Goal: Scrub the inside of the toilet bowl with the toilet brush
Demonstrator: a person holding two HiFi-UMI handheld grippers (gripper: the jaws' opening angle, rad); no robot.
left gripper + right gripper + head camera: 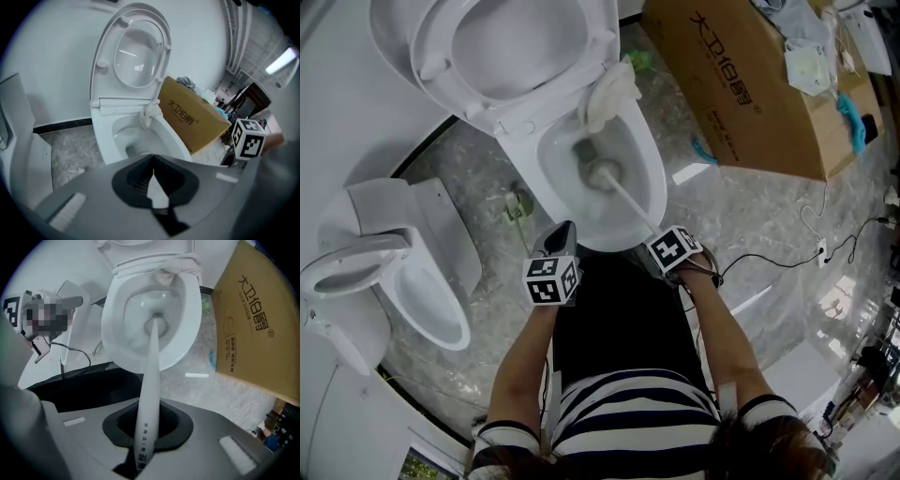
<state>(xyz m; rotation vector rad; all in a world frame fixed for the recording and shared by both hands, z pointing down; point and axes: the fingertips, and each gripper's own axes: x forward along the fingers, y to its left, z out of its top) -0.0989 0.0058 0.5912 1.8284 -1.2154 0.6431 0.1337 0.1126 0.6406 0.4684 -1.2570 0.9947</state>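
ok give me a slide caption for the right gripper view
Right gripper clamps the toilet brush handle, brush head deep in the toilet bowl, cardboard box alongside

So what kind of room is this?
Probably a showroom or workshop, not a home bathroom: a toilet stands beside a second toilet on a marble floor, with a big cardboard box and loose cables nearby.

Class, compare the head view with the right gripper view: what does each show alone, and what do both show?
Only the head view: the person's striped shirt and the raised toilet seat in full. Only the right gripper view: the right gripper, jaws closed on the toilet brush handle, and print on that handle. Both: the brush head down in the toilet bowl, the white cloth on its rim, the cardboard box.
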